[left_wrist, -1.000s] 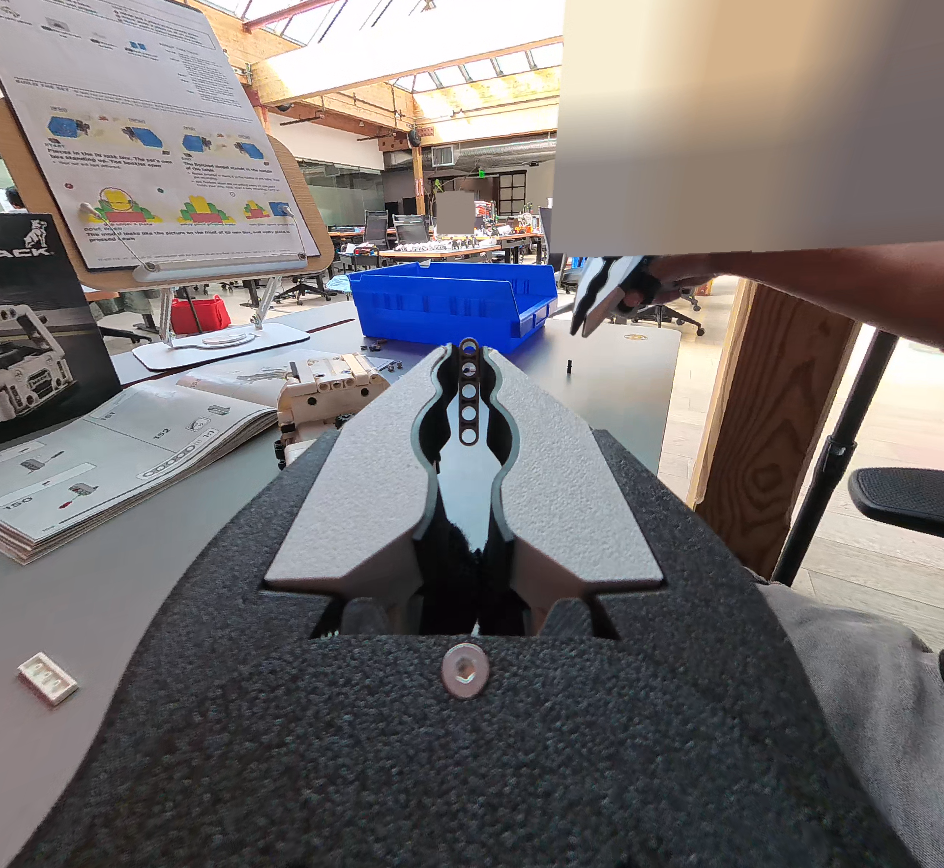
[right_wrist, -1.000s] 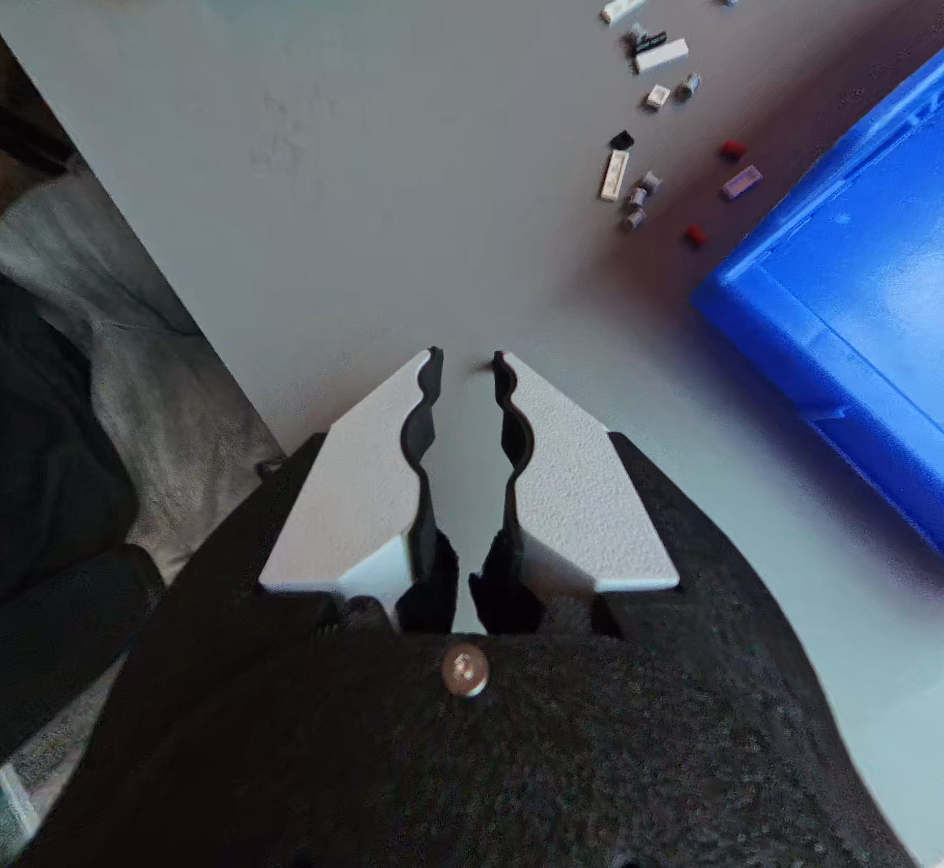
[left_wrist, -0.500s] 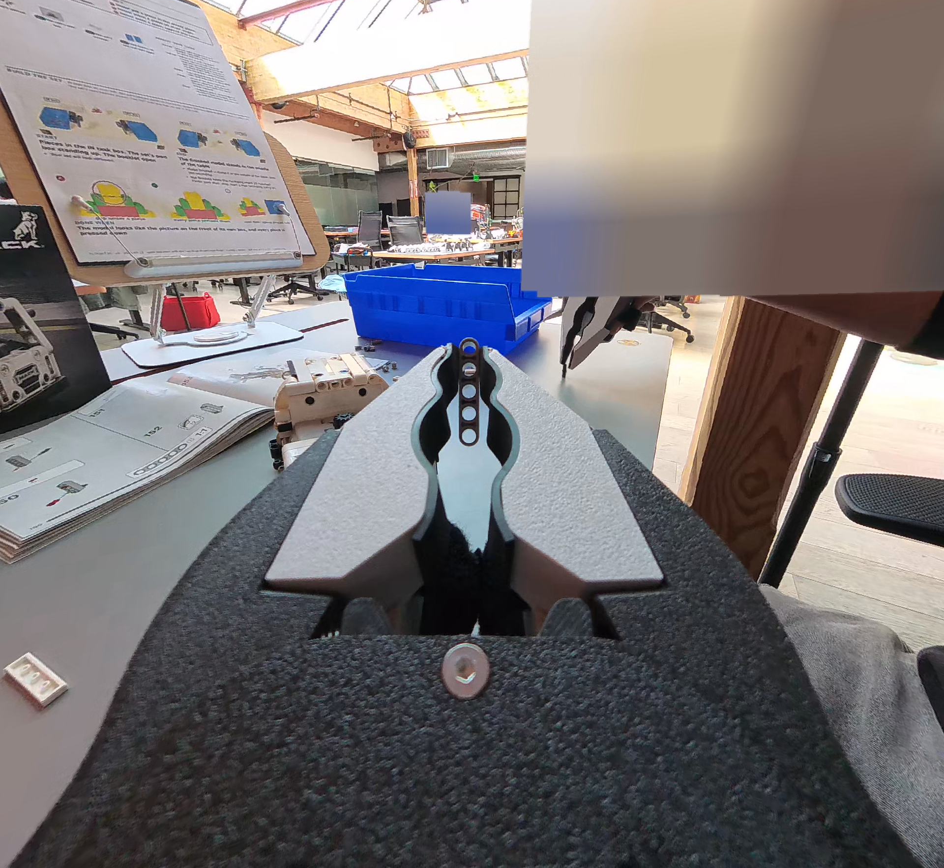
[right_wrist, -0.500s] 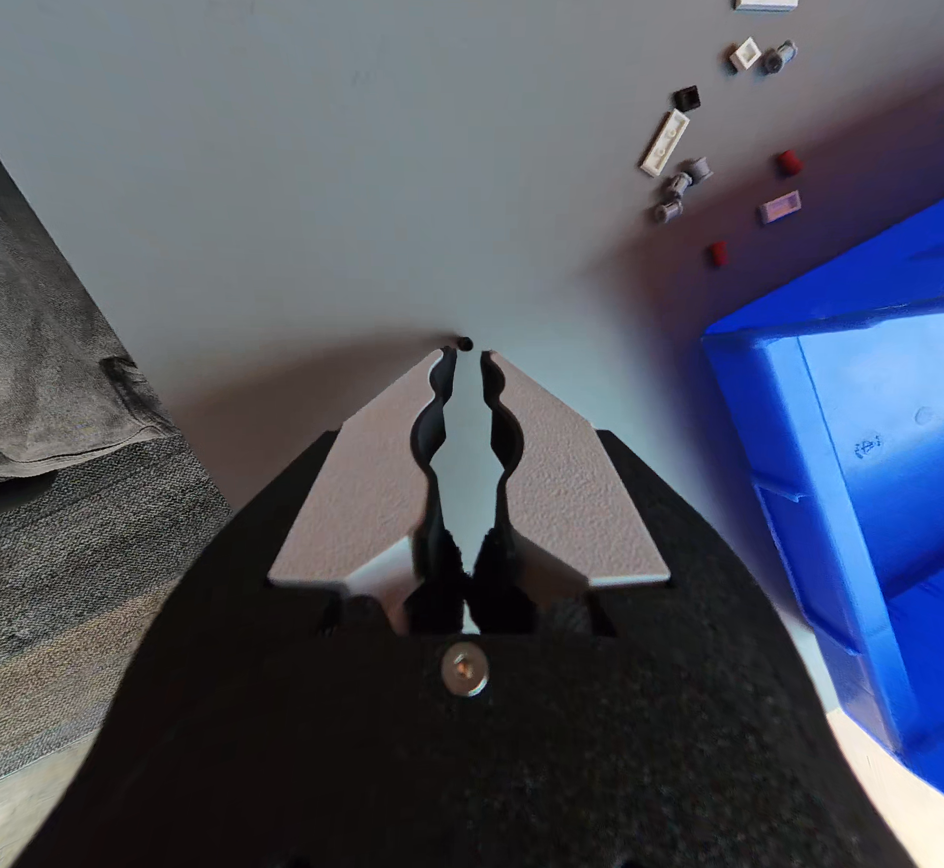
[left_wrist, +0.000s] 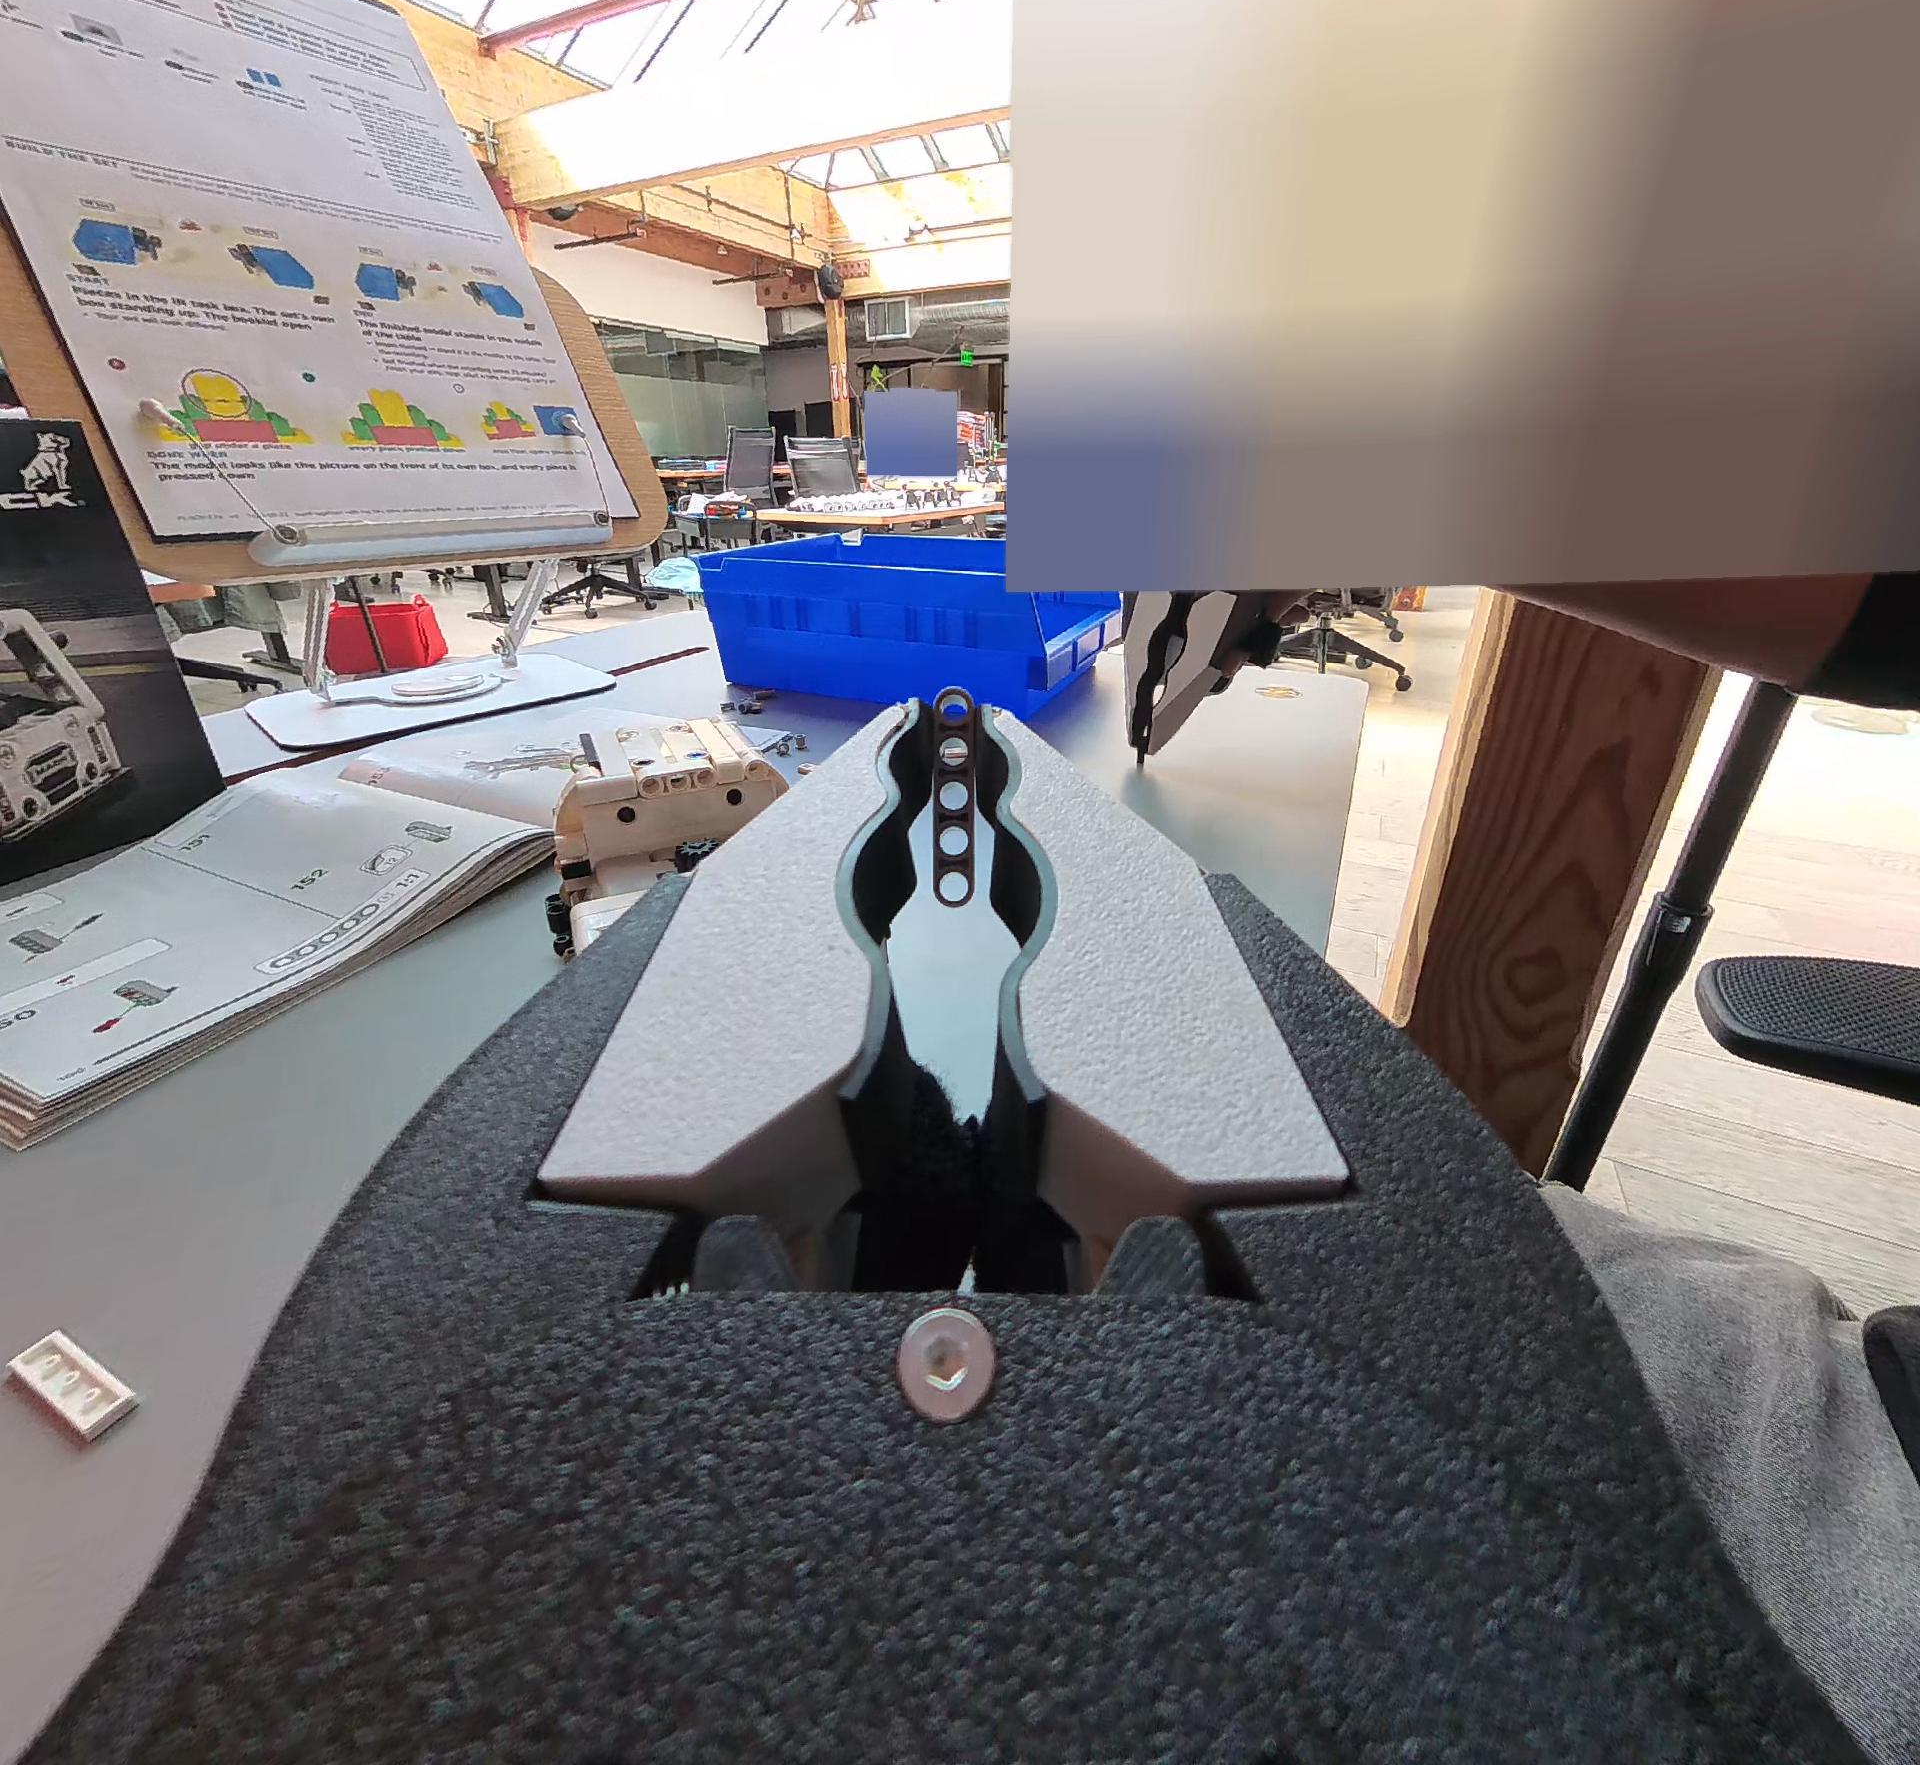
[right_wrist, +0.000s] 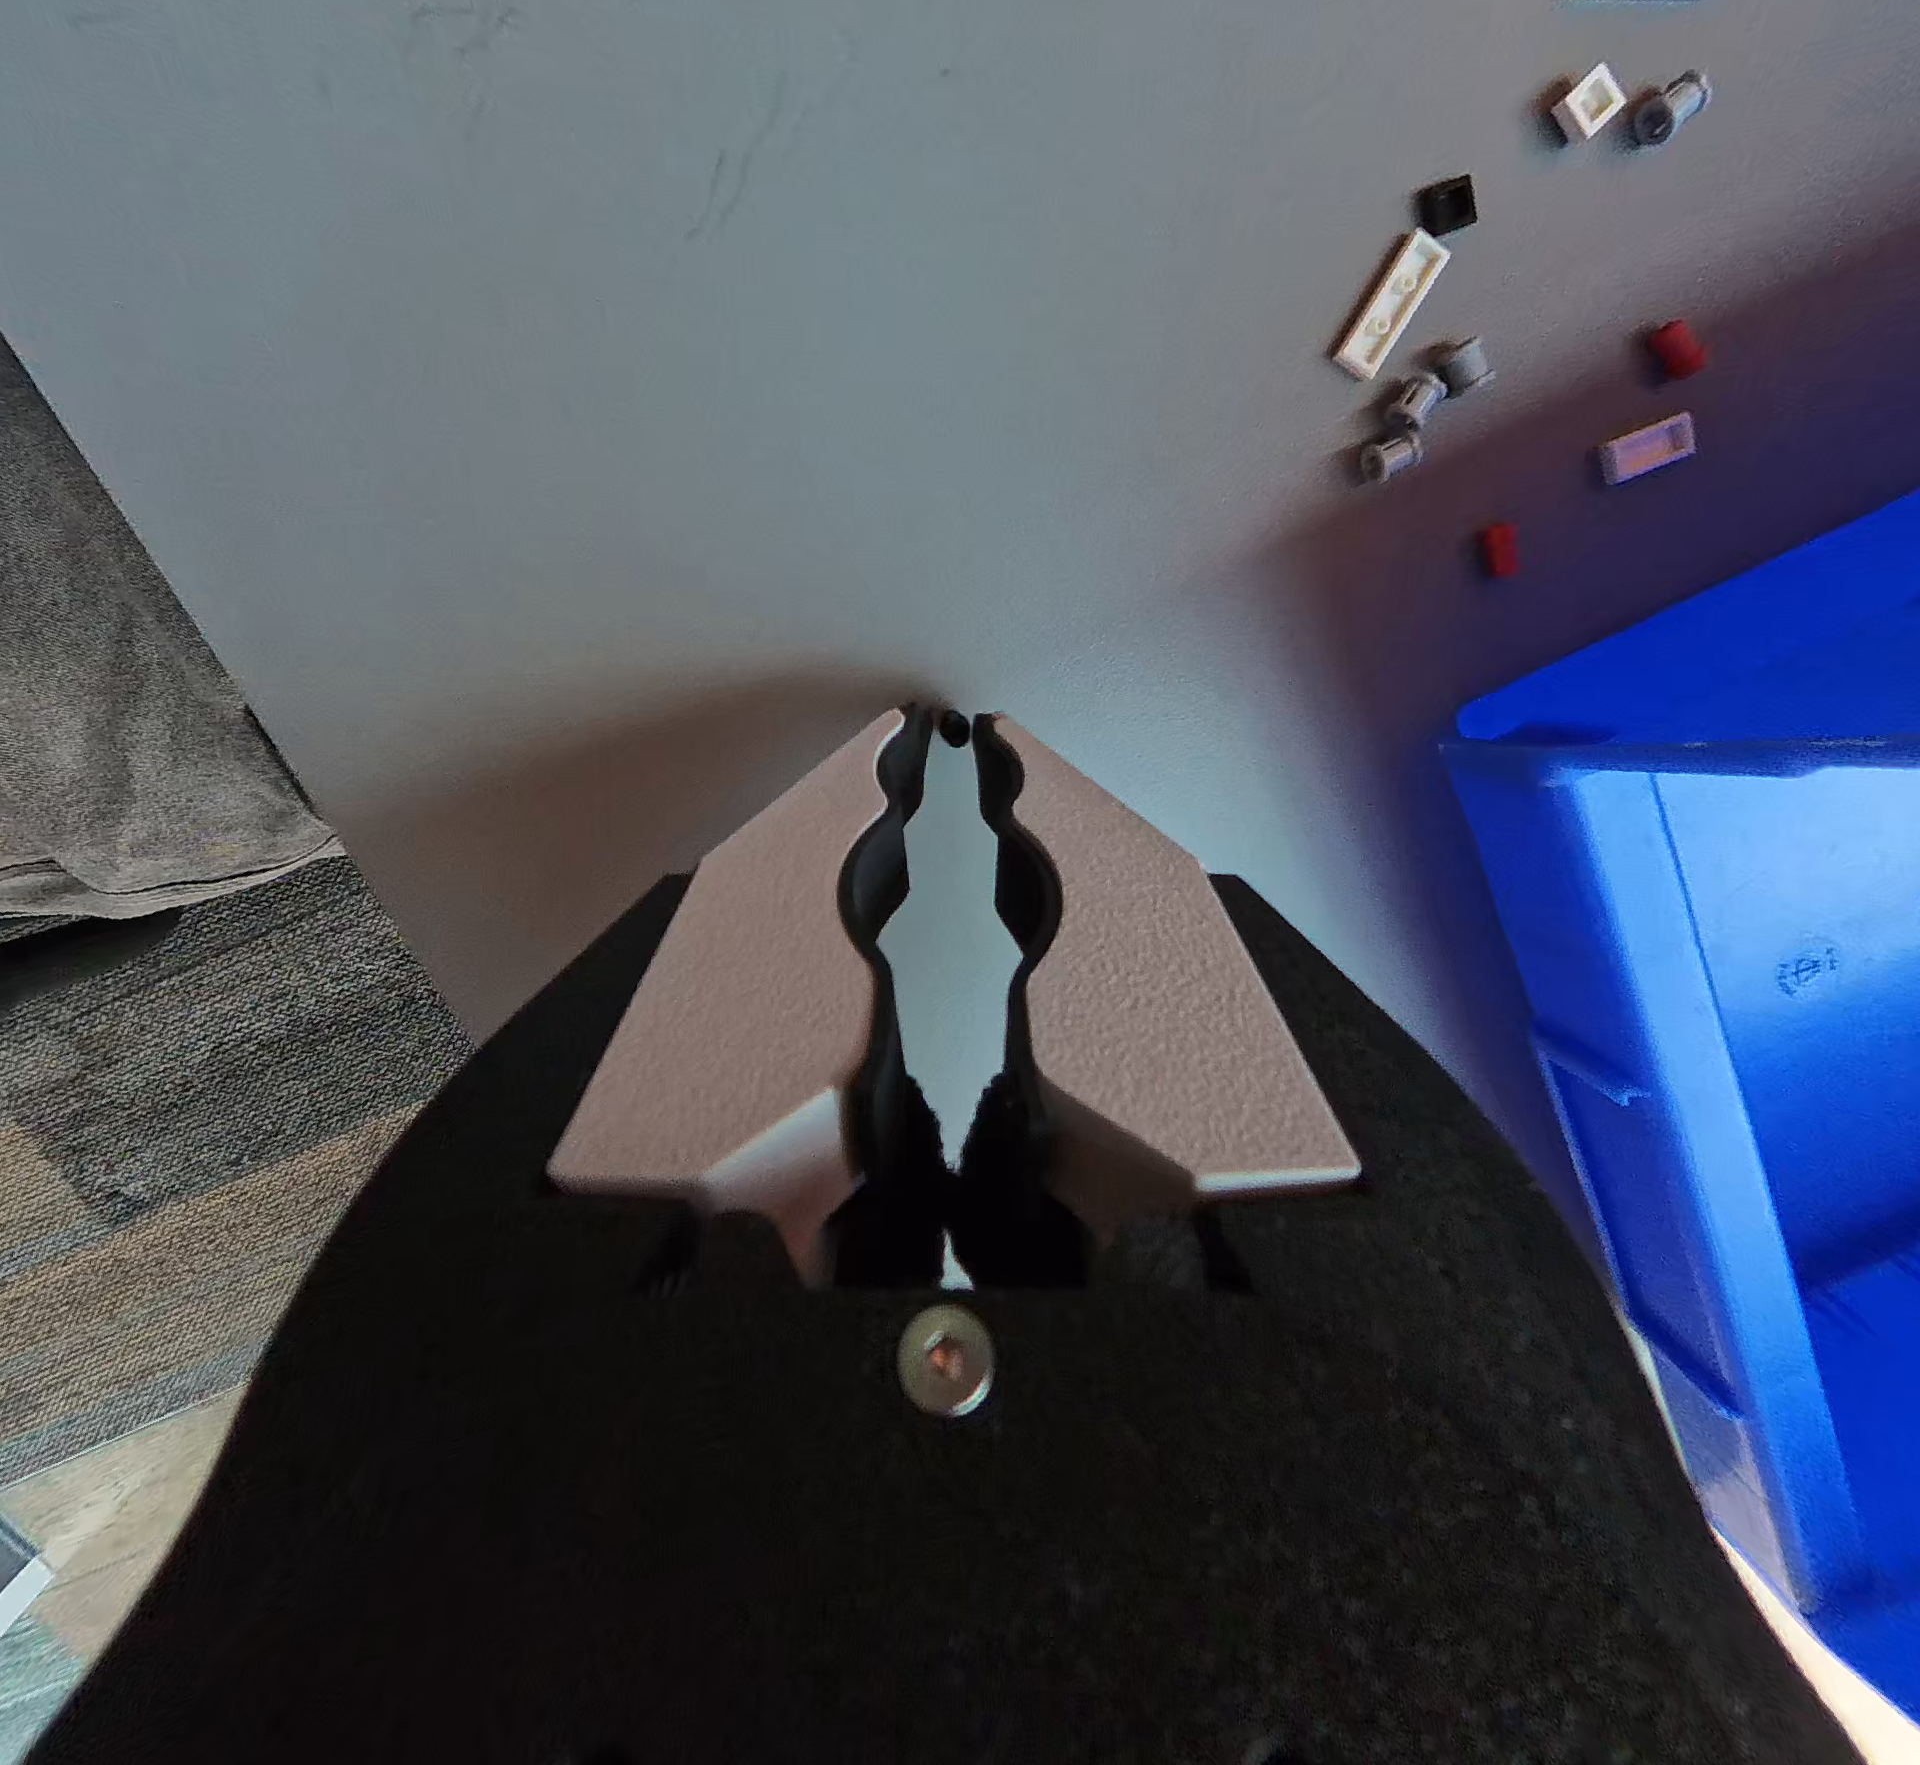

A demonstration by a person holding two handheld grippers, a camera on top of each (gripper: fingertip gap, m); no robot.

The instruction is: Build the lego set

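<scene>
My left gripper [left_wrist: 951,713] is shut on a dark beam with a row of holes [left_wrist: 954,811] and holds it upright above the grey table [left_wrist: 1247,801]. A part-built cream-white model [left_wrist: 665,801] stands just left of it. My right gripper [right_wrist: 948,723] points down at the table with its jaws narrowed around a small black pin [right_wrist: 954,726]; a thin gap shows on each side of the pin. The right gripper also shows in the left wrist view [left_wrist: 1169,676], with the pin [left_wrist: 1141,751] at its tip.
A blue bin [left_wrist: 894,614] stands at the back, right of my right gripper [right_wrist: 1714,988]. Several loose small pieces [right_wrist: 1392,302] lie near it. An open instruction booklet [left_wrist: 260,894], a set box [left_wrist: 62,676] and a sheet stand [left_wrist: 312,261] are at the left. A white plate [left_wrist: 71,1383] lies near me.
My right gripper has come down over the black pin and its jaws have narrowed around it. My left gripper keeps hold of the beam and has barely moved.
</scene>
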